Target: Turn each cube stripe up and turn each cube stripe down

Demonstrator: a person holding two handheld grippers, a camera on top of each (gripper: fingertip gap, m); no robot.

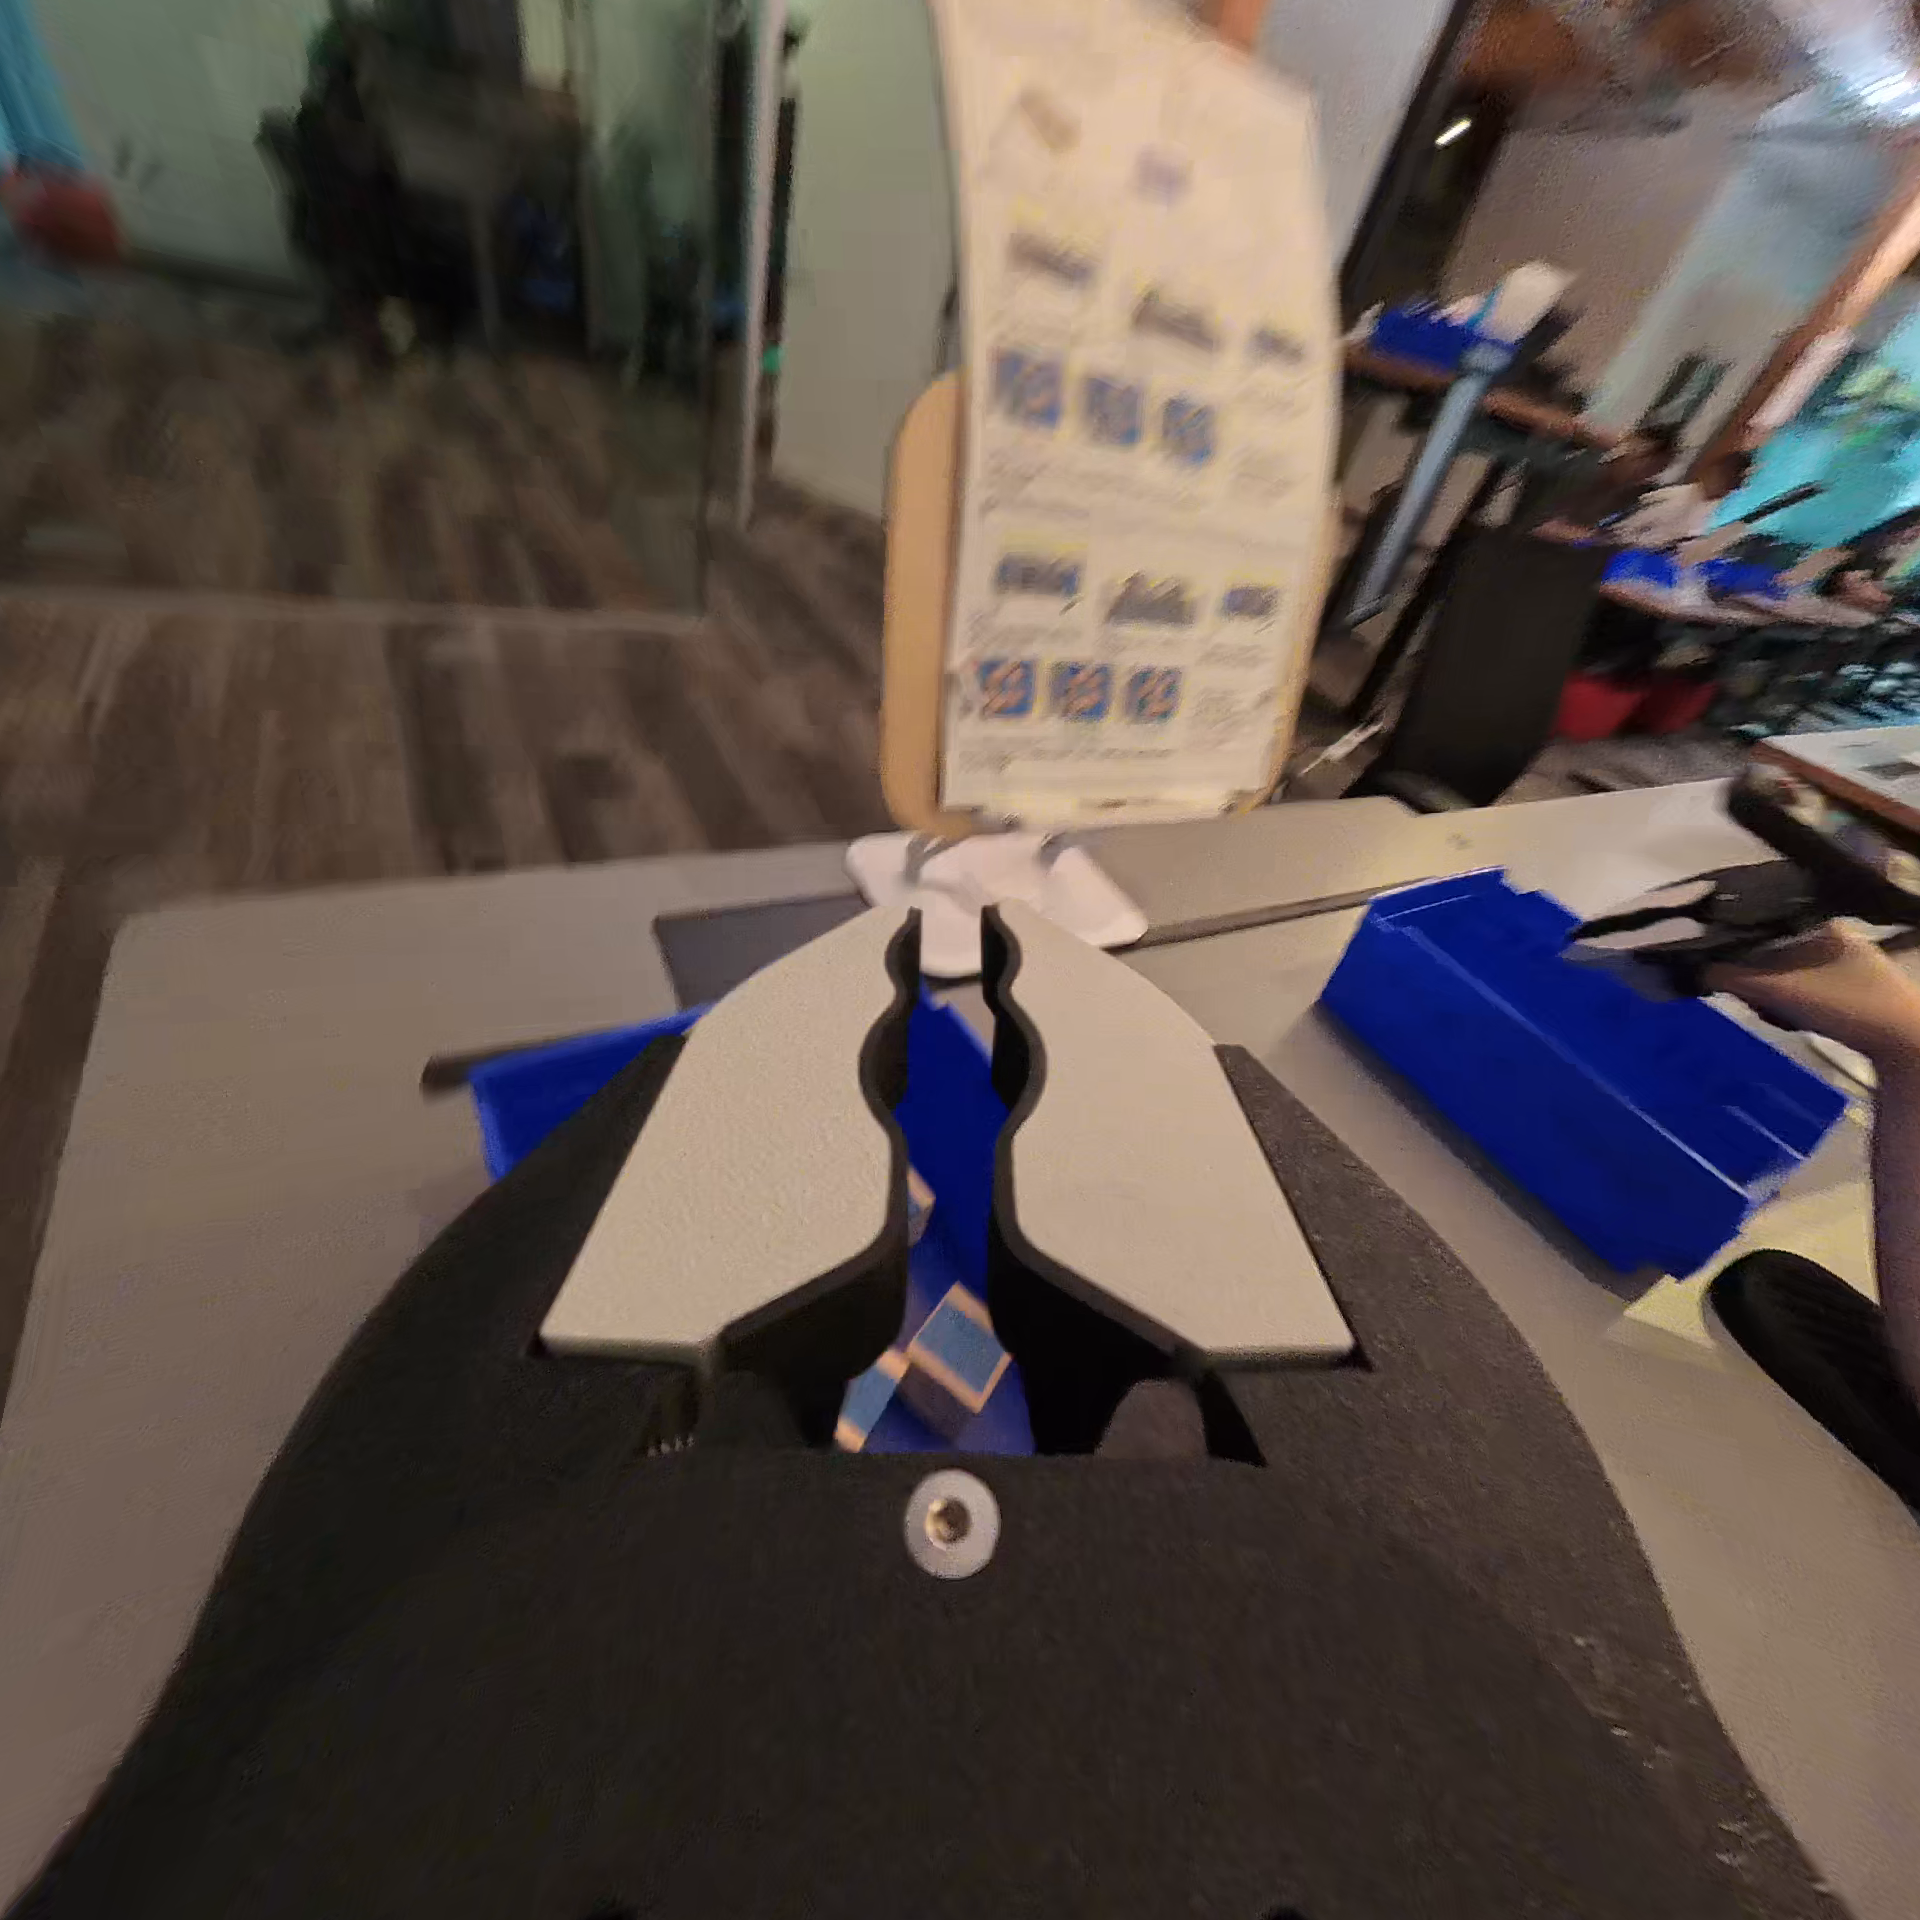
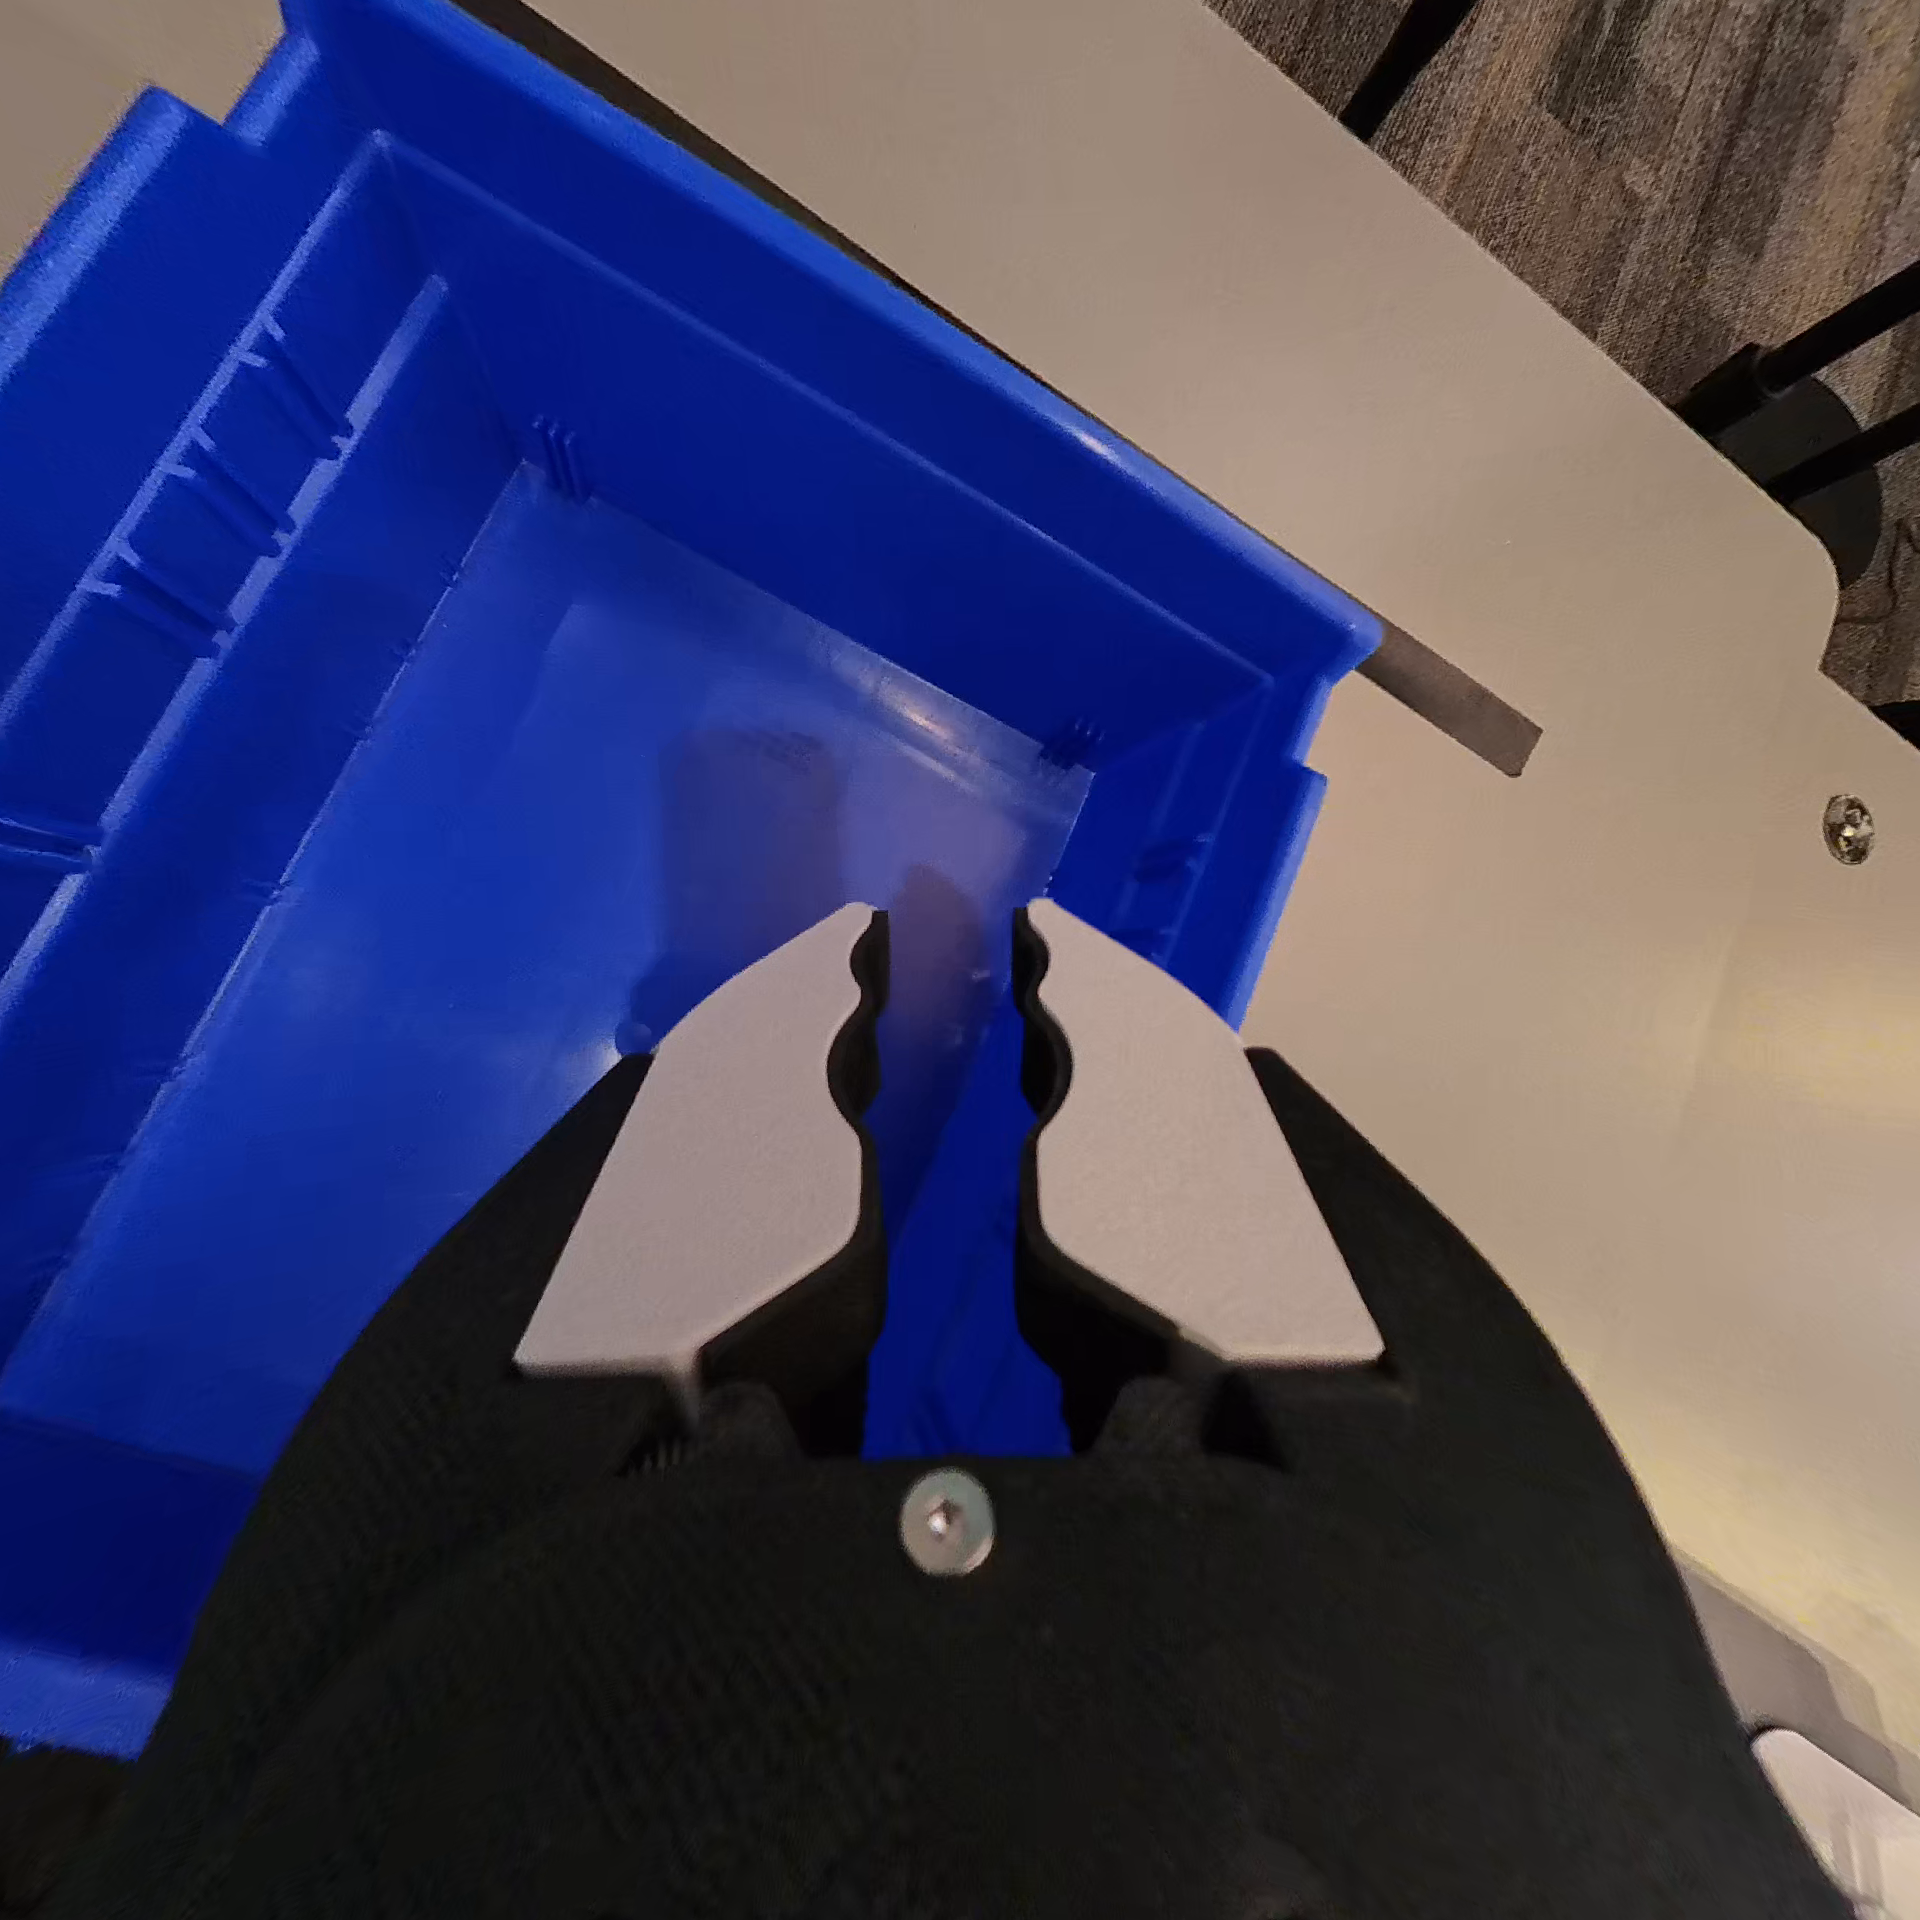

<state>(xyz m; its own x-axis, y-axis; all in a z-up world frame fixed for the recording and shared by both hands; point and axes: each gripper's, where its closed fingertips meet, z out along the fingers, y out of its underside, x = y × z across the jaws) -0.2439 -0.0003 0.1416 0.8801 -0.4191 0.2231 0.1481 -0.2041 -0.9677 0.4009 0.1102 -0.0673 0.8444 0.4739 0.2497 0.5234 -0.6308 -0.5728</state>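
The cubes [image 1: 956, 1361] lie in a blue bin [image 1: 540, 1091] near the left edge of the grey tabletop [image 1: 260, 1143]. Only bits of them show, w/ blue faces and pale tan edges, seen thru the gap of the left gripper [image 1: 951, 925]. Can't tell which way their stripes face; the view is blurry. The left gripper hangs right over this bin. Its two grey fingers [image 1: 748, 1164] are nearly together, w/ just a thin gap, and they hold nothing.

A 2nd blue bin [image 2: 727, 436] sits toward the right side of the tabletop, well apart from the first. No cubes show in the part of it in view. The right gripper [image 2: 951, 920] points down into it, near one inside corner. Its fingers [image 2: 717, 1195] are a bit apart, w/ a narrow gap, and grip nothing.

At the far edge of the tabletop stands a white sheet w/ pics [image 1: 1132, 436] on a brown board, on a white stand [image 1: 987, 883]. A thin dark strip [image 2: 1455, 696] lies on the tabletop behind the bins. A hand [image 1: 1808, 997] holds the right gripper at the right edge of the left wrist view.
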